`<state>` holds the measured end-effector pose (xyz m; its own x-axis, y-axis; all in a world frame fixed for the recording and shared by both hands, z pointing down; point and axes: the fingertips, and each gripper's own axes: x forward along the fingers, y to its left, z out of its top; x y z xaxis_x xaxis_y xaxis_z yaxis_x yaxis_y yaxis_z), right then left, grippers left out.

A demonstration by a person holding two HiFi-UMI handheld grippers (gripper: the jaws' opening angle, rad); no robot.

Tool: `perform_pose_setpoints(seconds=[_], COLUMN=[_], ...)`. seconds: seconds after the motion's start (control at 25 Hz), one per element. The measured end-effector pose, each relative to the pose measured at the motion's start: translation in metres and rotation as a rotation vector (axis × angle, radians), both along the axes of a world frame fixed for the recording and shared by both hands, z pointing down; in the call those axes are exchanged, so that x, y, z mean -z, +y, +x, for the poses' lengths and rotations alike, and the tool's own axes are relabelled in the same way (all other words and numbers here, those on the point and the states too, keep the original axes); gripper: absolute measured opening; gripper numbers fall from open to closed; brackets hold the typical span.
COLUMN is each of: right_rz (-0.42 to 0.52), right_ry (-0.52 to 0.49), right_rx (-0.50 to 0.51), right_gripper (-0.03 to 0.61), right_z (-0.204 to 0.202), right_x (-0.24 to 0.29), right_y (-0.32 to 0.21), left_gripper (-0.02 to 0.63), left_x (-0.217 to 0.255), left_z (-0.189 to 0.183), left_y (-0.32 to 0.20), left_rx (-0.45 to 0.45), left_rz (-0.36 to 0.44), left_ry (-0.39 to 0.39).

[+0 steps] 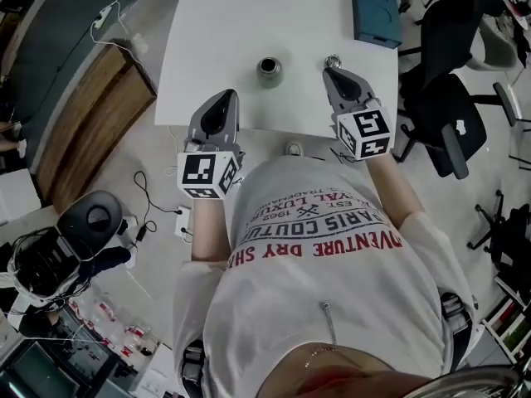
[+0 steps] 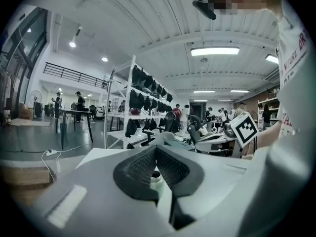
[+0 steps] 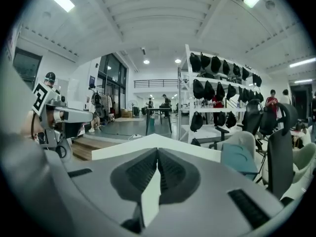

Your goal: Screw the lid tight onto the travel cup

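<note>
**White counter (image 1: 207,23), open travel cup (image 1: 269,69), both claws closed**

Workshop surroundings frame a square white counter, with a wooden platform (image 1: 91,114) on the floor to its left and black office chairs (image 1: 452,123) to its right. A shelving rack (image 2: 143,98) hung with dark bags stands further back in the room.

The travel cup stands upright near the middle of the counter, its dark mouth uncovered. A small round silvery piece (image 1: 333,60), possibly the lid, lies to the cup's right, well apart from it. A blue case (image 1: 376,11) sits at the far right corner.

Your left claw (image 1: 226,98) hangs over the counter's near edge, near and to the left of the cup, not touching it. Its jaws are pressed together with nothing between them, and the cup shows beyond them.

Your right claw (image 1: 329,73) points at the silvery piece, tip just beside it. Contact cannot be told. Its jaws are also together, holding nothing.
</note>
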<state>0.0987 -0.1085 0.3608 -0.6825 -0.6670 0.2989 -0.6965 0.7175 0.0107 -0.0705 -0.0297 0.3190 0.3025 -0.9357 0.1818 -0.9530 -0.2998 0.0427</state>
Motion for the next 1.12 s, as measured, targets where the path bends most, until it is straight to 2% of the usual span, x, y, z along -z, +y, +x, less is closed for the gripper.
perform_pose_setpoints(seconds=[0.24,0.36,0.52,0.56,0.6,0.64,0.8,1.12], right_rz=[-0.13,-0.205,-0.319,-0.342,-0.363,-0.384,-0.45,-0.558], right_ry=[0.096,0.14,0.259,0.285,0.305,0.32,0.39,0.48], right_rx=[-0.05,-0.028,-0.013,-0.024,-0.032,-0.039,-0.073,-0.123], right_gripper=[0.009,0.009,0.014,0.056,0.155,0.203,0.256,0.282], right_z=[0.011,0.012,0.017,0.02,0.022,0.024,0.034,0.04], right_x=[-0.044,-0.064,-0.103,-0.112,-0.12,-0.128,-0.157,-0.205], right_y=[-0.027,-0.03,-0.034,-0.037,-0.04,-0.045,-0.069,-0.106], left_gripper=[0.012,0.012,0.012,0.012,0.012,0.012,0.012,0.012], left_x=[-0.036,-0.047,-0.06,-0.062,-0.063,-0.065,-0.076,-0.107], left_z=[-0.007,-0.012,-0.013,-0.011,-0.01,-0.008,-0.004,-0.016], left_y=[-0.047,-0.062,-0.08,-0.084,-0.088,-0.092,-0.104,-0.108], left_rx=[-0.036,-0.062,-0.108,-0.124,-0.142,-0.158,-0.196,-0.196], left_rz=[-0.086,-0.113,-0.158,-0.166,-0.172,-0.175,-0.194,-0.268], left_ry=[0.024,0.017,0.015,0.013,0.011,0.007,-0.008,-0.004])
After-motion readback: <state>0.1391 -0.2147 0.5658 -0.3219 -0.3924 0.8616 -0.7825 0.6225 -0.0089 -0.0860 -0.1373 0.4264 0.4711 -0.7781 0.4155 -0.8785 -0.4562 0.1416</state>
